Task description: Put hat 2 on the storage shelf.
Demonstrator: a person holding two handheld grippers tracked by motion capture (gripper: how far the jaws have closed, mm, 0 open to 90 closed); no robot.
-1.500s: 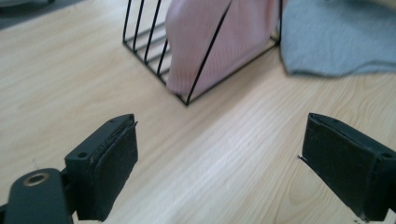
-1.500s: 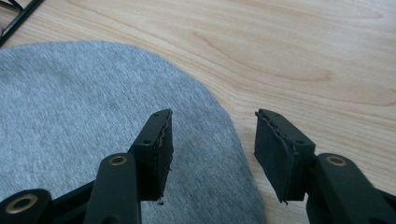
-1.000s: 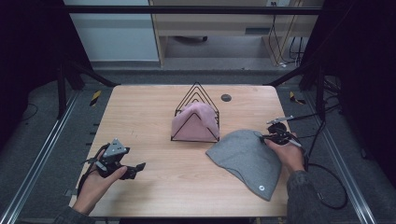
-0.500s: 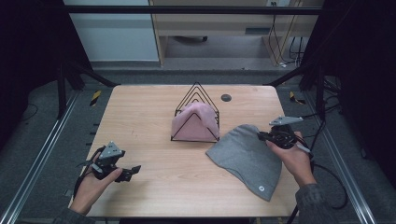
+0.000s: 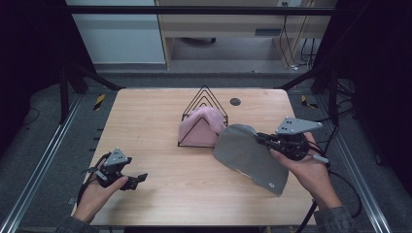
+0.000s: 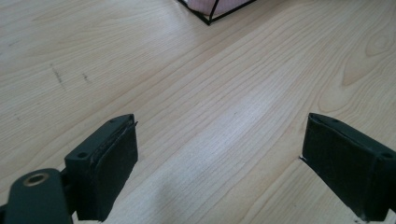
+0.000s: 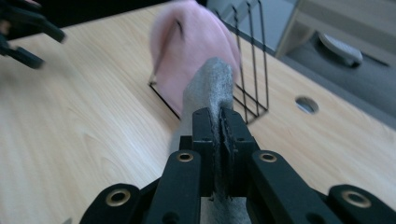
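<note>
Just beside the wire rack (image 5: 204,115), right gripper (image 5: 263,139) pinches grey hat (image 5: 248,155).

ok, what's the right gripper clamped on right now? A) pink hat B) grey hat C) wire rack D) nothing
B: in the right gripper view the right gripper has its jaws shut on a fold of the grey hat, lifting its edge beside the wire rack that holds the pink hat.
</note>
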